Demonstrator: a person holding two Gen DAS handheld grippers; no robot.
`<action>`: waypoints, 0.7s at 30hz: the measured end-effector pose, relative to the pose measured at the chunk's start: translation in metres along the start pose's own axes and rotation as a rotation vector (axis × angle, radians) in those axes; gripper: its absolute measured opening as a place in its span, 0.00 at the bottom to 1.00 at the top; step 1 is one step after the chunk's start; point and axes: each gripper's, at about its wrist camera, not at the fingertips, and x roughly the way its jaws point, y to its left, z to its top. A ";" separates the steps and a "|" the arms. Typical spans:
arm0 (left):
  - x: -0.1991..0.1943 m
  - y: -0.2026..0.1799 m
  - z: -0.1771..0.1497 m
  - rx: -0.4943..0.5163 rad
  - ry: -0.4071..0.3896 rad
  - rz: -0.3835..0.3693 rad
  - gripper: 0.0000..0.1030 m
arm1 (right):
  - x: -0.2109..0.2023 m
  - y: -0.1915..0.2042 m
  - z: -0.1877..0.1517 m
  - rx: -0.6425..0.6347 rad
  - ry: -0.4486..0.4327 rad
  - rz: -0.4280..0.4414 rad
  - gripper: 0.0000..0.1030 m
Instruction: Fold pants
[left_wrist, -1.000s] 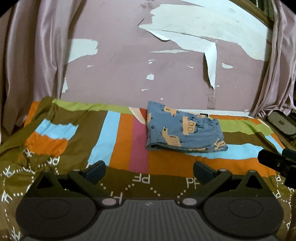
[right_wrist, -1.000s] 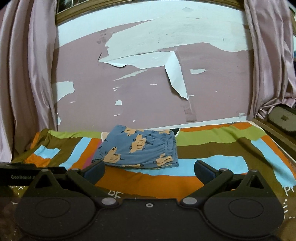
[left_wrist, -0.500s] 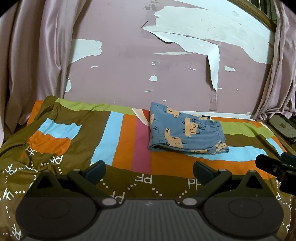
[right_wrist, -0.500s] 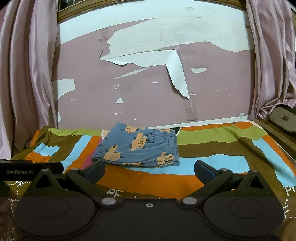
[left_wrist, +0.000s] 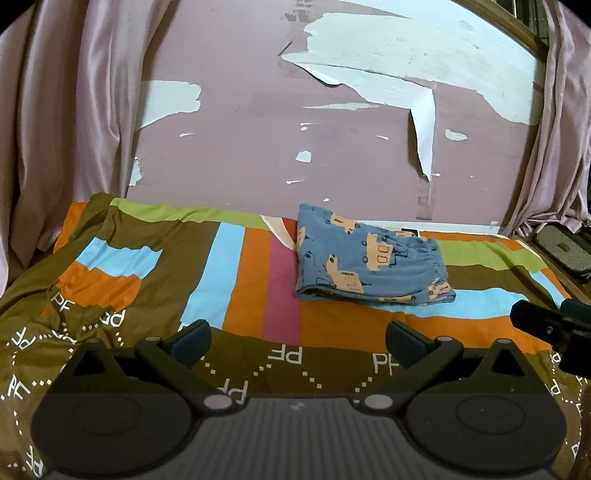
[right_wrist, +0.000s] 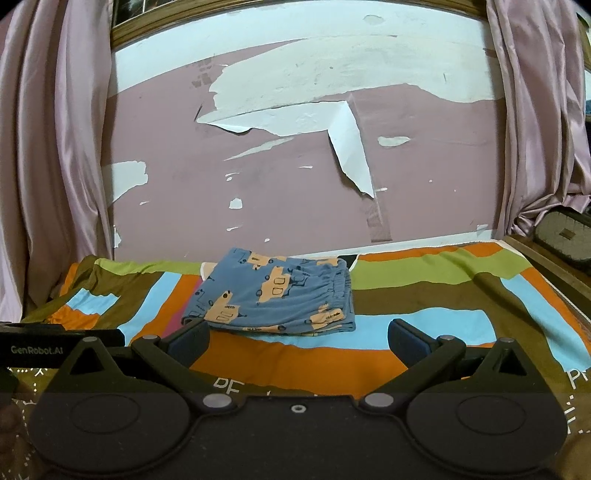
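Observation:
The blue pants (left_wrist: 369, 264) with tan vehicle prints lie folded in a compact rectangle near the far edge of the bed, by the wall; they also show in the right wrist view (right_wrist: 275, 295). My left gripper (left_wrist: 297, 341) is open and empty, well short of the pants, above the bedspread. My right gripper (right_wrist: 297, 338) is open and empty, just in front of the pants' near edge. The right gripper's tip shows at the right edge of the left wrist view (left_wrist: 550, 325); the left gripper's body shows at the left edge of the right wrist view (right_wrist: 55, 341).
A striped multicolour bedspread (left_wrist: 236, 280) covers the bed. A pink wall with peeling paint (left_wrist: 332, 147) stands right behind it. Pink curtains hang at the left (left_wrist: 66, 110) and right (right_wrist: 535, 110). A dark object (right_wrist: 565, 243) sits past the bed's right edge.
Both grippers have drawn back a little and tilted up, so the pants sit lower and farther in both views. The pants have not moved. Both grippers stay open.

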 end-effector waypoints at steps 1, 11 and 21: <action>0.000 0.000 0.000 0.000 0.000 0.001 1.00 | 0.000 0.001 0.000 0.000 -0.001 -0.001 0.99; 0.000 0.002 0.002 -0.014 0.014 -0.008 1.00 | 0.002 0.004 -0.003 -0.018 0.013 0.005 0.99; 0.003 0.005 0.003 -0.037 0.054 0.052 1.00 | 0.003 0.003 -0.003 -0.014 0.018 0.001 0.99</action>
